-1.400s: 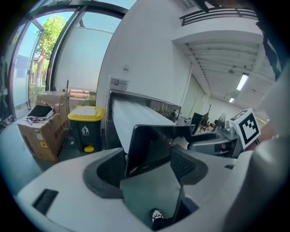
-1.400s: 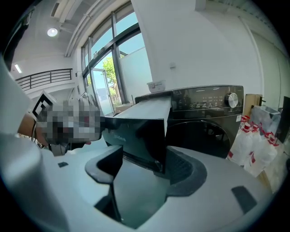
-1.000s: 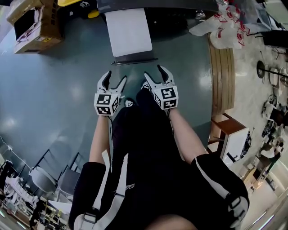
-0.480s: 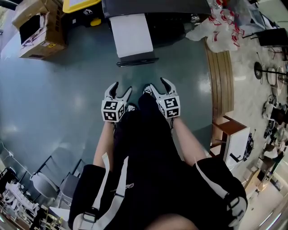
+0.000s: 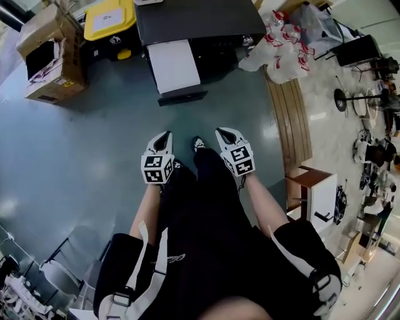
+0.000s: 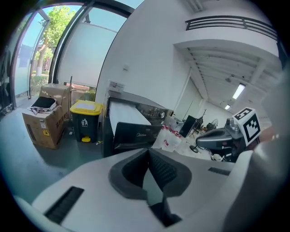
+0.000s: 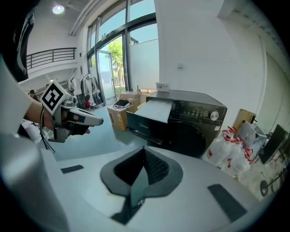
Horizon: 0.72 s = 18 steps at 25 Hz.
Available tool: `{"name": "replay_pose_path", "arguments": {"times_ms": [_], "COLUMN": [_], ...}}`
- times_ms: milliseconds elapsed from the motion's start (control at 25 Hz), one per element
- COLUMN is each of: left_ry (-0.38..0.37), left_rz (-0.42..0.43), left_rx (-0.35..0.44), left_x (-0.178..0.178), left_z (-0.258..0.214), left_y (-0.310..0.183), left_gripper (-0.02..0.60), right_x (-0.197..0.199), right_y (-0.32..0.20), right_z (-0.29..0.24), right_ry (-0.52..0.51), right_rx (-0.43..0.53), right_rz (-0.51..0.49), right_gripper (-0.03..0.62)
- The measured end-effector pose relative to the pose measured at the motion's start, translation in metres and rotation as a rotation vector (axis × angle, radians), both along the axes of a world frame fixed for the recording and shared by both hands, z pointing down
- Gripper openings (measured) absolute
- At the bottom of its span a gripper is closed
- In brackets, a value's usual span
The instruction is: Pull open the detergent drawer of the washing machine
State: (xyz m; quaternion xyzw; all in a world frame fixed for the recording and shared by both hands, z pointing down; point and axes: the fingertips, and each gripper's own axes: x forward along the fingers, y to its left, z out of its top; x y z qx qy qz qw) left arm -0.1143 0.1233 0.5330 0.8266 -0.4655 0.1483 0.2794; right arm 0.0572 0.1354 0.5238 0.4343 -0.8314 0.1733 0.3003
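Observation:
The dark washing machine [image 5: 200, 22] stands at the top of the head view. Its drawer [image 5: 174, 65], white on top with a dark front panel [image 5: 182, 95], sticks out toward me. The right gripper view shows the same drawer [image 7: 156, 108] left of the round door [image 7: 192, 136]. Both grippers hover over the blue-grey floor, well short of the drawer front and apart from it. My left gripper [image 5: 165, 136] [image 6: 148, 150] and my right gripper [image 5: 224, 132] [image 7: 144, 148] have just closed. Both are shut with nothing between the pads.
A cardboard box [image 5: 47, 53] and a yellow-lidded bin [image 5: 111, 15] stand left of the machine. White plastic bags [image 5: 278, 44] lie at its right. A wooden strip [image 5: 289, 112] runs along the floor's right edge, with a small table [image 5: 315, 187] beyond it. Folding chairs [image 5: 62, 262] are at the lower left.
Both grippers have drawn back from the drawer front toward my body and risen. Their jaws, open in the earlier frames, are now shut and hold nothing.

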Motion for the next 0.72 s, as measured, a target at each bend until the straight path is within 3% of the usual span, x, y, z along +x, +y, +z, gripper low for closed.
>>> {"name": "replay_pose_path", "arguments": {"times_ms": [240, 480, 720], "left_ry": [0.054, -0.003, -0.038], "left_rz": [-0.095, -0.112, -0.145], "left_rx": [0.021, 0.053, 0.173], "left_x": [0.008, 0.035, 0.042], "left_z": [-0.032, -0.062, -0.122], "left_y": [-0.003, -0.015, -0.035], "left_gripper": [0.02, 0.02, 0.02], "right_x": [-0.006, -0.031, -0.042], "right_y": [-0.023, -0.049, -0.067], "right_z": [-0.039, -0.061, -0.105], "right_ry": [0.012, -0.064, -0.133], "right_rx": [0.044, 0.068, 0.154], "right_rz": [-0.047, -0.083, -0.096], "right_gripper": [0.008, 0.008, 0.008]}}
